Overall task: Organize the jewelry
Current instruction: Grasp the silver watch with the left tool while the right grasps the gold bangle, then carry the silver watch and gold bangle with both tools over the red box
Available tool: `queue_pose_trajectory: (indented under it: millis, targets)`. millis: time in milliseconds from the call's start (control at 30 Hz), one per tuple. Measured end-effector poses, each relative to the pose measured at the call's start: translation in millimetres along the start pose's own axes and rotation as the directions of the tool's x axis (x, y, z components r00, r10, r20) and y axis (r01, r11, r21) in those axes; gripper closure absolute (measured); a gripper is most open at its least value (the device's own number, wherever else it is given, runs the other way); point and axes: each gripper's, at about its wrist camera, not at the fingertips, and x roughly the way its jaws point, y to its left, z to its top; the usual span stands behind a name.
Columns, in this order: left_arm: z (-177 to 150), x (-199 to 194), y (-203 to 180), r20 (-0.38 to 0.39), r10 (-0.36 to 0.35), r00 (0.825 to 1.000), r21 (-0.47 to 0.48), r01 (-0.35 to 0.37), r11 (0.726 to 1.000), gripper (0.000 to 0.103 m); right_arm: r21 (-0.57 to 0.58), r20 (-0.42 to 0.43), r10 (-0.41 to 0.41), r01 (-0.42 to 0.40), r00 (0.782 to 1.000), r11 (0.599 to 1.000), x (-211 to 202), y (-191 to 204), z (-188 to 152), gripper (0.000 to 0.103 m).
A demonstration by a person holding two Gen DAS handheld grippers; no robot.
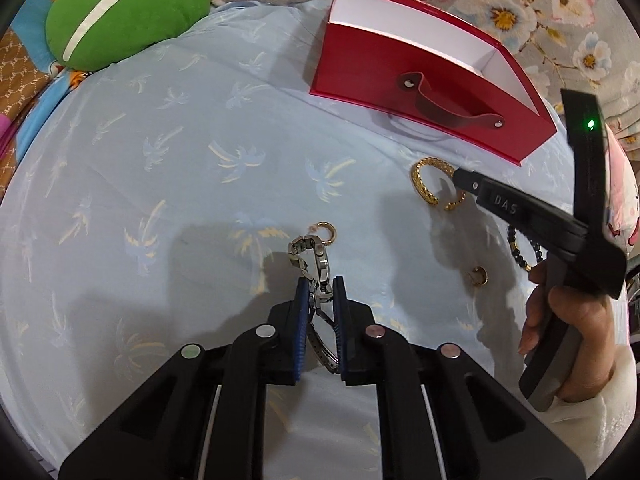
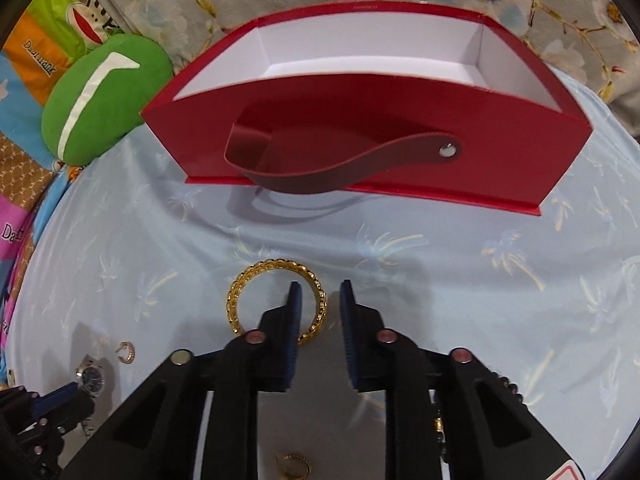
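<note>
The left gripper [image 1: 320,286] points forward over the bedsheet [image 1: 160,200], its blue-padded jaws clamped on the band of a silver wristwatch [image 1: 314,264]; the watch's metal links loop out ahead of the fingertips, and in the right wrist view the dark dial [image 2: 91,376] faces up. The right gripper [image 2: 320,292] angles down over a gold bangle [image 2: 276,300], jaws parted and grasping nothing; its left finger sits inside the ring and the right finger outside it. A bare right hand [image 1: 568,328] grips the handle of that tool.

The red box [image 2: 360,128] stands open-topped near the far edge of the bedsheet. Its white interior shows no contents. A red strap handle [image 2: 320,168] is riveted to its front wall.

Loose on the sheet lie a small gold hoop earring [image 1: 325,231] just beyond the watch, a second gold earring [image 1: 478,276] nearer the right edge, and a dark beaded bracelet [image 1: 524,246] partly hidden behind the right gripper. The sheet is pale blue with a palm print. A green cushion [image 1: 128,12] lies at its far left corner, and floral fabric [image 1: 520,0] lies behind the box.
</note>
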Motion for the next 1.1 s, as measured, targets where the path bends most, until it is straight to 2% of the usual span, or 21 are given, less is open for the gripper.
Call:
queue_pose_trajectory:
  millis: [33,167,367,600,833,1100]
  targets:
    - [0.9,0.4,1.6,-0.001,0.0,1.0,-0.003,0.0,1.0,0.092,0.001,-0.006,-0.002,0.002,1.0,1.0,2.4,0.0,-1.1,0.095]
    - [2.6,2.4,4.9,-0.004,0.0,1.0,-0.015,0.0,1.0,0.092,0.004,0.0,-0.007,0.007,1.0,1.0,2.2,-1.0,-5.8,0.099]
    - [4.8,0.6,3.6,0.005,-0.003,1.0,-0.014,0.003,1.0,0.092,0.017,0.022,-0.002,0.001,1.0,1.0,-12.1,-5.6,-13.3,0.099]
    - [17.0,-9.0,-11.1,0.039,-0.01,0.999,0.021,0.009,1.0,0.092,0.027,0.081,-0.005,0.003,0.997,1.0,-55.1,-15.5,-23.3,0.099]
    - [46.6,-26.4,-37.6,0.122,-0.022,0.992,0.074,0.013,0.997,0.092,0.058,0.181,-0.024,0.013,0.983,0.998,-107.4,-35.8,-14.2,0.099]
    - [89.5,-49.6,-67.1,0.235,-0.039,0.971,0.128,0.009,0.992,0.092,0.041,0.293,-0.046,0.035,0.955,0.999,-147.6,-44.6,17.7,0.099]
